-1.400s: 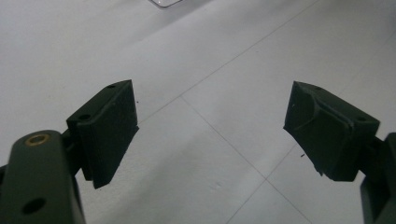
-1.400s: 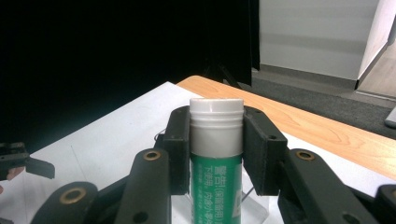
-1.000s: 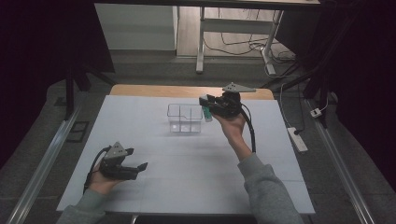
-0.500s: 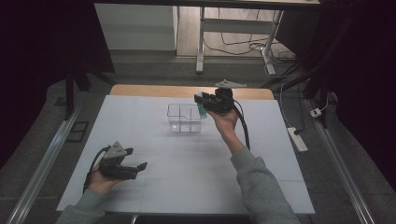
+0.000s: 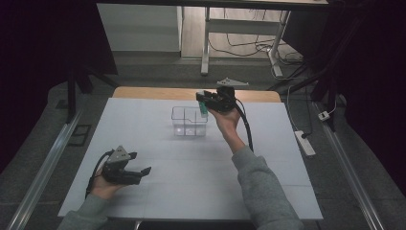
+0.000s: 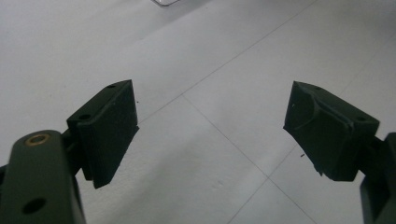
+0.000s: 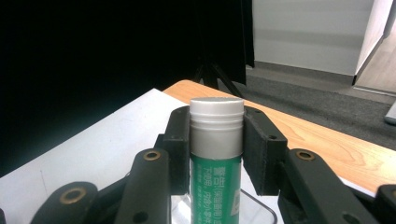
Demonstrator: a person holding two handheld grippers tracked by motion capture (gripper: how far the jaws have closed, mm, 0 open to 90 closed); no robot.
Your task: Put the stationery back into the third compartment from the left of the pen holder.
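Note:
A green tube with a grey cap (image 7: 215,158) stands upright between the jaws of my right gripper (image 7: 216,140), which is shut on it. In the high view the right gripper (image 5: 206,101) holds the green tube (image 5: 204,108) above the right rim of a clear plastic box (image 5: 187,123) at the far middle of the white table. My left gripper (image 5: 143,170) rests low over the near left of the table, jaws open. Its fingers (image 6: 109,126) stand wide apart over bare white tabletop with nothing between them.
The white table cover (image 5: 191,167) has faint seam lines and a wooden edge (image 5: 143,92) at the far side. A cable (image 5: 246,127) trails from the right gripper along the forearm. A power strip (image 5: 304,142) lies on the floor to the right. Metal rails run along both sides.
The right hand has carried the green tube leftward and slightly down, closer to the clear box. The left hand has stayed where it was.

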